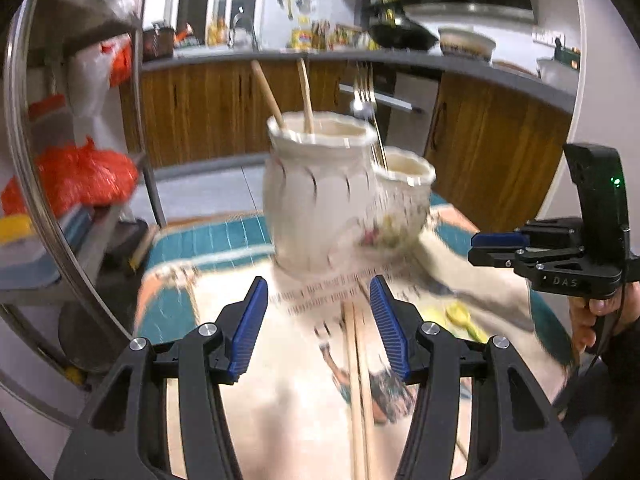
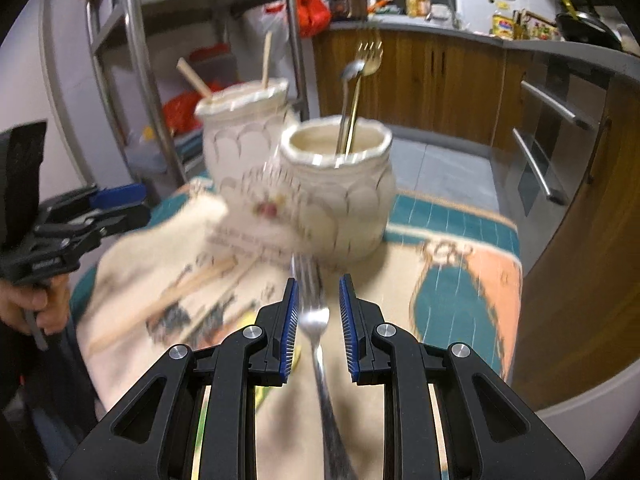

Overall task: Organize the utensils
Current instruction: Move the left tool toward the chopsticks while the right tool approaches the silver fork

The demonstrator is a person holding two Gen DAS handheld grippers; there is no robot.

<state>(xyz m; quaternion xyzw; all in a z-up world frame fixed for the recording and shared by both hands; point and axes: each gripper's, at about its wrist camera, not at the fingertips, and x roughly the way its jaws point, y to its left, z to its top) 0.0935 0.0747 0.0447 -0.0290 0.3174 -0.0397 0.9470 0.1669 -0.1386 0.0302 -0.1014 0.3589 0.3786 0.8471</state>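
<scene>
Surface: a table is being covered by a printed cloth (image 2: 452, 300) in cream, teal and peach; much of it is being blurred by motion.
Room: a kitchen is being shown, with wooden cabinets (image 1: 208, 108) under a grey counter at the far side and a metal rack (image 2: 136, 60) at the left, loaded with an orange bag (image 1: 84, 176).
Jars: two cream ceramic jars are standing just beside each other at mid-table; the taller jar (image 1: 316, 196) is holding two wooden sticks, the shorter jar (image 2: 340, 192) a gold fork and a spoon.
Chopsticks: a wooden pair (image 1: 358, 380) is lying on the cloth near the left gripper (image 1: 319, 322), whose jaws are being held apart and empty.
Fork: a silver fork (image 2: 316, 332) is lying between the pads of the right gripper (image 2: 319, 308); the pads are standing clear of it, not clenched.
In the way: the jars are blocking the far cloth.
Other: a yellow-green spoon (image 1: 460, 316) is lying to the right.
</scene>
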